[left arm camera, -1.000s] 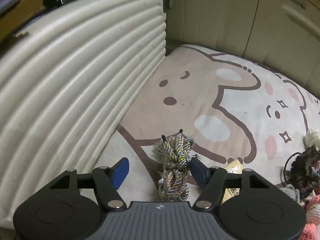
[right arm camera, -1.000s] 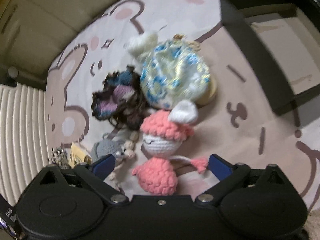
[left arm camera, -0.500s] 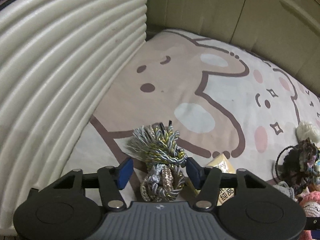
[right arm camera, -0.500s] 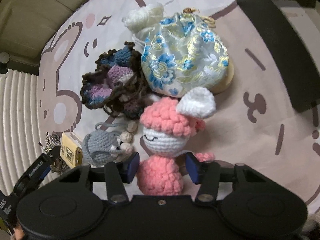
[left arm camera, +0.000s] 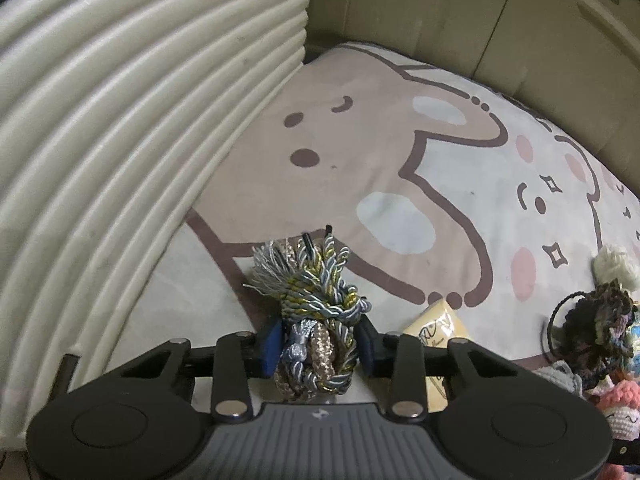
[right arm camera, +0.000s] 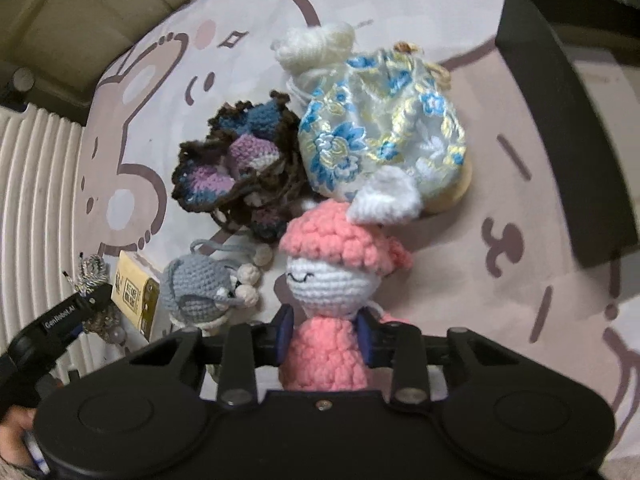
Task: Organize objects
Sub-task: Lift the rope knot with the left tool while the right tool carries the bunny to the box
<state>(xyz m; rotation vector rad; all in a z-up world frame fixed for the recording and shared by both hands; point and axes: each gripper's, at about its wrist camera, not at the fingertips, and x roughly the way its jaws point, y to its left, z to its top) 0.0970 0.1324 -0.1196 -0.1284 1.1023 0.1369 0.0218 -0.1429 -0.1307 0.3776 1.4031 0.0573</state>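
- Left wrist view: the left tool [left arm camera: 318, 346] is clamped on the braided cord bundle [left arm camera: 314, 312]; both blue pads press its sides. A second ago the pads stood wide on either side of it.
- The bundle lies on the cartoon-print bed cover [left arm camera: 400, 152], near the ribbed cream headboard [left arm camera: 132, 120]. Its lower end is hidden behind the tool body.
- A small yellow packet [left arm camera: 438, 326] sits just right of the right finger, partly covered by it; its print is too small to read.
- At the right edge, a dark crochet piece [left arm camera: 592, 322], a white yarn ball [left arm camera: 614, 266] and a pink doll are cut off by the frame.
- Right wrist view: the right tool [right arm camera: 324, 338] is closing on the pink crochet doll [right arm camera: 328, 276]; the pads touch the doll's pink body below its white head. A second ago the pads stood wide apart.
- The doll's lower body is hidden behind the tool.
- Just beyond the doll lie a blue-flowered brocade pouch [right arm camera: 380, 128] and the dark crochet piece [right arm camera: 236, 168]; a grey crochet animal [right arm camera: 196, 292] sits to the left.
- The yellow packet [right arm camera: 134, 294] shows a QR-type code, unreadable.
- The left tool [right arm camera: 86, 306] enters at lower left; its side reads "GenRobot.AI".
- A dark box [right arm camera: 568, 128] is cut off at upper right and blurred.
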